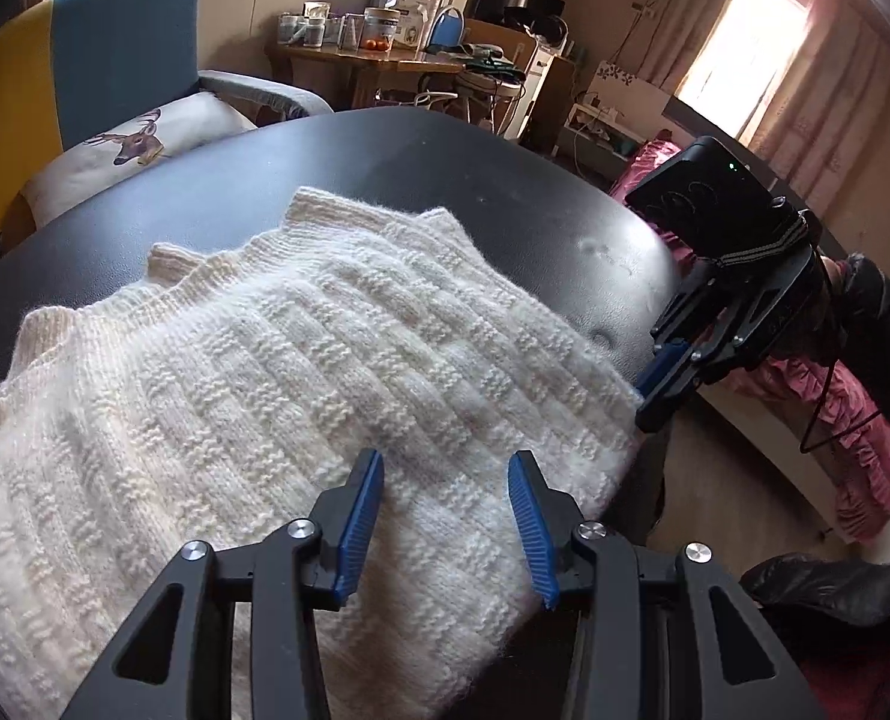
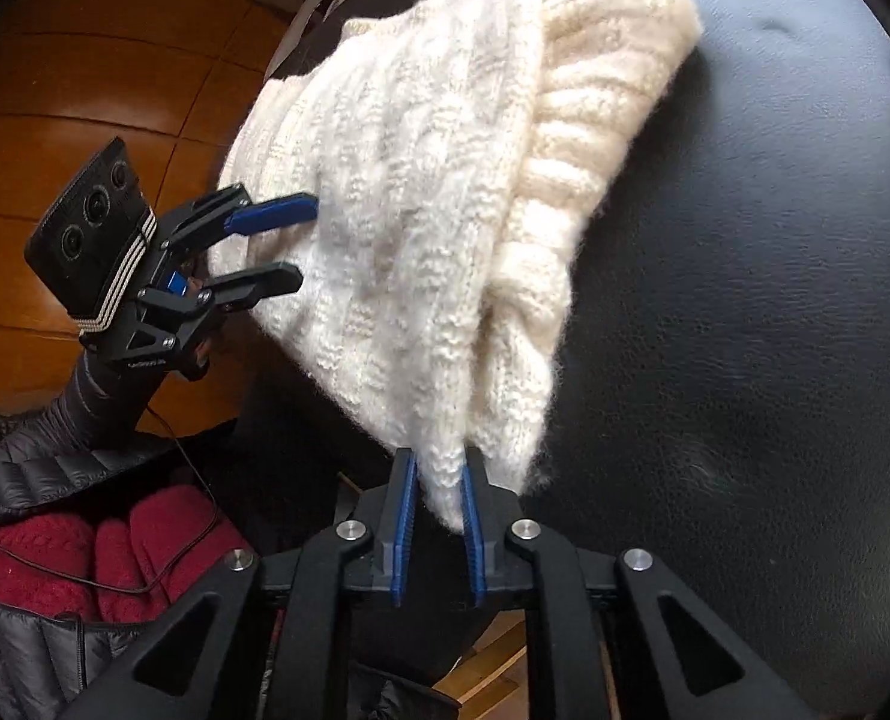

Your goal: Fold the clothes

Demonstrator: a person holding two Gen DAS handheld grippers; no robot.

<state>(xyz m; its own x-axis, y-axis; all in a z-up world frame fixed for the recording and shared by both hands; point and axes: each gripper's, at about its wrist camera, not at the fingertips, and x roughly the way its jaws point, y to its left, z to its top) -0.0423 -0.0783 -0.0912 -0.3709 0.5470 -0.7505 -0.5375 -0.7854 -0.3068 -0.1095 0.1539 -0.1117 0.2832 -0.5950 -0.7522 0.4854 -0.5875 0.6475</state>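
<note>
Your right gripper (image 2: 438, 495) is clamped on a corner of the white knitted sweater (image 1: 252, 360), its blue pads (image 2: 410, 516) pressing the fabric from both sides and lifting that corner off the black table (image 2: 745, 270). Your left gripper (image 1: 445, 498) sits partway open at the sweater's near edge, pads apart, gripping nothing. Most of the sweater lies on the table, one layer folded over another, and its near side overhangs the table edge. Beyond the table's far edge stands a blue and yellow chair (image 1: 114, 60).

Black gripper (image 2: 435, 501), blue-padded jaws, silver screws; black quilted sleeve (image 2: 42, 450).
</note>
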